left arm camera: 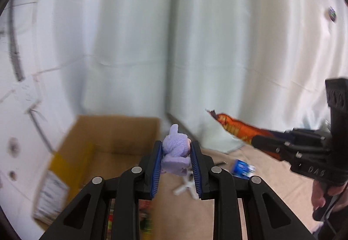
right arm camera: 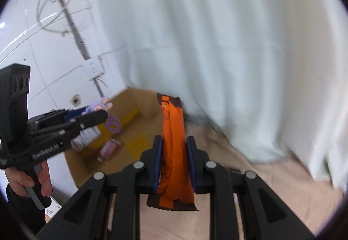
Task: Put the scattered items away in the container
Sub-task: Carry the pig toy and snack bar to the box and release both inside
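My left gripper (left arm camera: 176,150) is shut on a small purple plush toy (left arm camera: 175,149), held in the air just right of the open cardboard box (left arm camera: 113,129). The right wrist view shows that same left gripper (right arm camera: 102,113) at the left, the purple plush toy (right arm camera: 99,105) and its purple loop hanging over the cardboard box (right arm camera: 141,113). My right gripper (right arm camera: 173,142) is shut on a long orange snack packet (right arm camera: 174,131), which points at the box's near right corner. In the left wrist view the right gripper (left arm camera: 256,141) enters from the right with the orange snack packet (left arm camera: 235,128).
A blue packet (left arm camera: 241,168) and a white plastic piece (left arm camera: 187,185) lie on the beige cloth (left arm camera: 182,213). Inside the box lies a pink item (right arm camera: 111,146). A pale curtain (left arm camera: 195,44) hangs behind, with a white wall (right arm camera: 54,44) at the left. A hand (right arm camera: 41,179) grips the left handle.
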`<state>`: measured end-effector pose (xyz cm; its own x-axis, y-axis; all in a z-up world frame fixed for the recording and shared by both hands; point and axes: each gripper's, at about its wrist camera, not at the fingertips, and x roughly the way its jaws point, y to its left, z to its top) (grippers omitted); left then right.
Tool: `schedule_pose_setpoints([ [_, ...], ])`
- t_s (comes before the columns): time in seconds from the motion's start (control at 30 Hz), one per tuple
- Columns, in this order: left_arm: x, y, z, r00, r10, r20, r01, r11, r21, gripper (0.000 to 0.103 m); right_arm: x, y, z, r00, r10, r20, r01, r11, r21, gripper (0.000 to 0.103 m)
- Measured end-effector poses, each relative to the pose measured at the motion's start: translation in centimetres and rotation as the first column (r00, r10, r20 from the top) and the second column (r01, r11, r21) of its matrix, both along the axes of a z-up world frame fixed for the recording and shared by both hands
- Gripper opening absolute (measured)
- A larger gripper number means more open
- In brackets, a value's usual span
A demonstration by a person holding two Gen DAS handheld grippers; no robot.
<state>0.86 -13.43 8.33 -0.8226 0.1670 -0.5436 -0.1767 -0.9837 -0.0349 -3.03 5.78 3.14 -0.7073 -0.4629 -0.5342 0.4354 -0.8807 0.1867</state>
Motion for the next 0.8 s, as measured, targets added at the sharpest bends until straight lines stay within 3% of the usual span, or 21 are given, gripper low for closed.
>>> schedule_pose_setpoints([
  [0.13, 0.1, -4.8, 1.4, 0.997, 0.082, -0.013, -0.082, 0.997, 0.001, 0.027, -2.3, -5.4, 2.8, 0.996, 0.078, -0.03, -0.078, 0.997, 0.004, 0.025],
  [0.3, -0.2, -11.0, 1.0, 0.98, 0.199, 0.007, -0.199, 0.98, -0.01, 0.027, -5.0, -11.5, 3.0, 0.988, 0.15, -0.023, -0.149, 0.989, 0.023, 0.025],
  [0.53, -1.5, -15.9, -3.7, 0.958, 0.268, 0.101, -0.267, 0.963, -0.02, 0.027, -6.9, -17.9, -1.0, 0.98, 0.184, 0.069, -0.189, 0.98, 0.061, 0.025],
  [0.8, -2.4, -16.8, -8.4, 0.95, 0.258, 0.177, -0.258, 0.966, -0.022, 0.027, -7.4, -19.2, -5.0, 0.975, 0.164, 0.152, -0.178, 0.98, 0.088, 0.025],
])
